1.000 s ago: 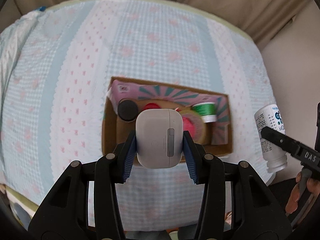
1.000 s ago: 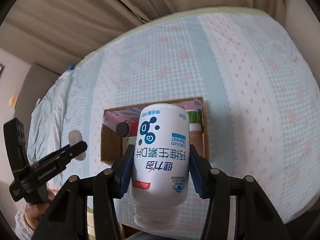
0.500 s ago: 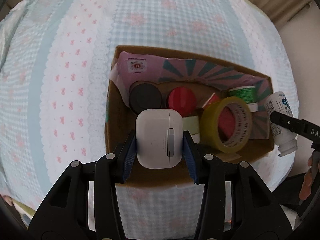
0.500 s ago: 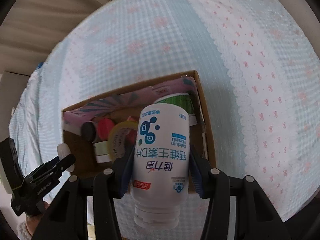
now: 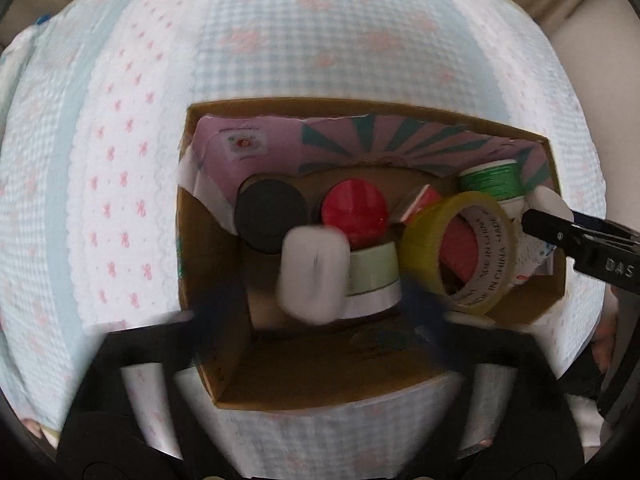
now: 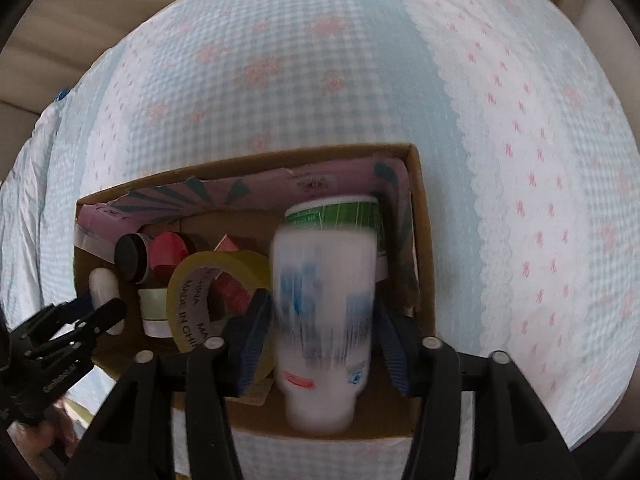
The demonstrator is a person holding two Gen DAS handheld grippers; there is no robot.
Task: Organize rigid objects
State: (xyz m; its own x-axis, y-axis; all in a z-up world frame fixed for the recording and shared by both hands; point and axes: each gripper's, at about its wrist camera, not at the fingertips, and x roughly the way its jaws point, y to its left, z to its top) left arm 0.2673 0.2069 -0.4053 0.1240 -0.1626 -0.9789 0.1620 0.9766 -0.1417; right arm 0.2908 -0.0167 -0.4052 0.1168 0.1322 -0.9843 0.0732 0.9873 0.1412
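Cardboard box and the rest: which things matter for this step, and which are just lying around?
In play:
- white case at the left gripper
- white bottle between the right gripper pads
- cardboard box, the target

Already sitting in the box:
- tape roll
- red cap
- black cap
- green-lidded jar

Backdrop: bedspread

soft, even daylight, no hard shadows. broad bed (image 5: 320,60) spread with a pale blue gingham cover (image 6: 320,80), white scalloped bands dotted with small pink bows. beige curtains (image 6: 100,20) in folds behind the far edge. plain pale wall (image 5: 600,80) at the right. rumpled cover at the left edge.
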